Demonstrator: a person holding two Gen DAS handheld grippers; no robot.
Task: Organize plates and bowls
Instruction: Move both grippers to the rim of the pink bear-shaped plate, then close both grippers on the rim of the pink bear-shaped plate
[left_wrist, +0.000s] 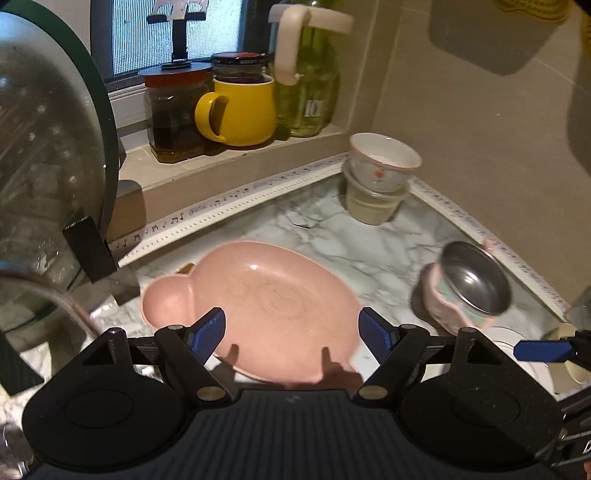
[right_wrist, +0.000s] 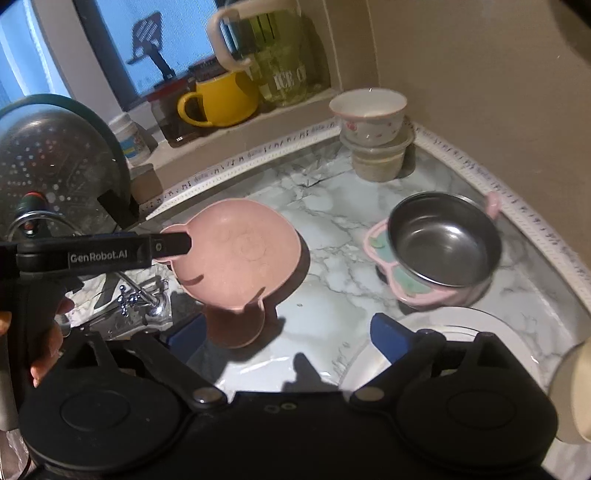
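A pink animal-shaped plate (left_wrist: 258, 306) (right_wrist: 236, 254) lies on the marble counter (left_wrist: 369, 236), partly over the sink edge. My left gripper (left_wrist: 291, 336) is open, its blue pads on either side of the plate's near part without touching it; it shows in the right wrist view (right_wrist: 162, 247) over the plate's left rim. A steel bowl (left_wrist: 476, 277) (right_wrist: 443, 240) sits tilted on a pink and green plate (right_wrist: 384, 254) to the right. My right gripper (right_wrist: 284, 336) is open and empty above the counter, in front of the bowl. A white plate (right_wrist: 461, 321) lies under its right finger.
A white flowered bowl (left_wrist: 384, 158) (right_wrist: 369, 110) sits on a plastic container (left_wrist: 373, 203) in the back corner. A yellow mug (left_wrist: 240, 110), jars and a pitcher (left_wrist: 310, 70) stand on the window ledge. A metal colander (left_wrist: 40, 155) and a tap (right_wrist: 144, 295) are at the left.
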